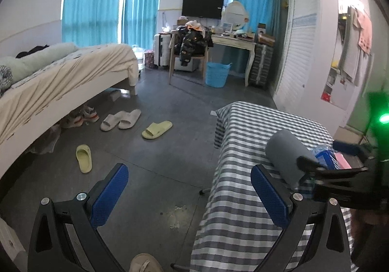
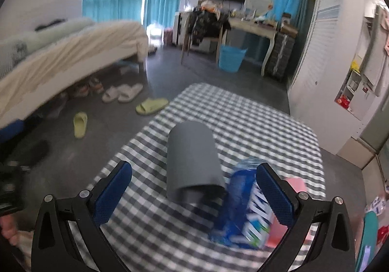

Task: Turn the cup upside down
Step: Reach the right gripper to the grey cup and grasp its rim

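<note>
A grey cup (image 2: 192, 162) sits mouth-down and tilted on the checked tablecloth (image 2: 243, 116), its closed base toward the far side. My right gripper (image 2: 194, 189) is open, its blue pads wide apart, with the cup just beyond and between them, untouched. In the left wrist view the cup (image 1: 287, 155) leans on the cloth with one black finger of the right gripper (image 1: 308, 162) beside it. My left gripper (image 1: 192, 194) is open and empty, left of the cup, straddling the table's left edge.
A blue plastic bottle (image 2: 245, 208) lies right of the cup, with a pink pad (image 2: 291, 213) beyond it. The table (image 1: 243, 199) edge drops to a grey floor with slippers (image 1: 155, 130). A bed (image 1: 60, 77), desk, chair and blue basket (image 1: 216, 74) stand farther off.
</note>
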`<action>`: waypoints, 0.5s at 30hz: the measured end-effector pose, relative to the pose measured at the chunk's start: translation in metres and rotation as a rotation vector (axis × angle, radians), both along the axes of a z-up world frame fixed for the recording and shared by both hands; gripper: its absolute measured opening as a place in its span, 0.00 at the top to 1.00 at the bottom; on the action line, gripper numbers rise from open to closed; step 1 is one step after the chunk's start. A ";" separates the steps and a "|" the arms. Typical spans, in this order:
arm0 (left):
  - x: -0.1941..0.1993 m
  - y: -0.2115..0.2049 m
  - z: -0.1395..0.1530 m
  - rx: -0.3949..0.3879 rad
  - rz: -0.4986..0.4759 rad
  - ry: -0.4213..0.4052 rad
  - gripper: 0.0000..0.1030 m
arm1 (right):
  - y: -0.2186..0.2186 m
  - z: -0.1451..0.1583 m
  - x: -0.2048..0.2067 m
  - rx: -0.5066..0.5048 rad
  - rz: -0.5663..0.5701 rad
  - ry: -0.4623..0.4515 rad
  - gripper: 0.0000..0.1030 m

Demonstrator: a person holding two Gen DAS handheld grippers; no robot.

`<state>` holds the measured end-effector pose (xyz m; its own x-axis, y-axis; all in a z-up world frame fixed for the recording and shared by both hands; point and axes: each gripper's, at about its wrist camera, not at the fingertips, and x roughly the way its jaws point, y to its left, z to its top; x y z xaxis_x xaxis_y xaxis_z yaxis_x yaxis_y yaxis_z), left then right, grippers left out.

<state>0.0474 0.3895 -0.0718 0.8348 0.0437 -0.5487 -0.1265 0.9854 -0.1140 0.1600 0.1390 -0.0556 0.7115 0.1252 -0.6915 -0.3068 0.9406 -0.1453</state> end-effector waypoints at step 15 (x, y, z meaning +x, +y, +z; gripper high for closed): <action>-0.002 0.013 0.003 -0.072 -0.031 0.018 0.00 | 0.016 -0.050 0.043 -0.124 -0.060 0.091 0.16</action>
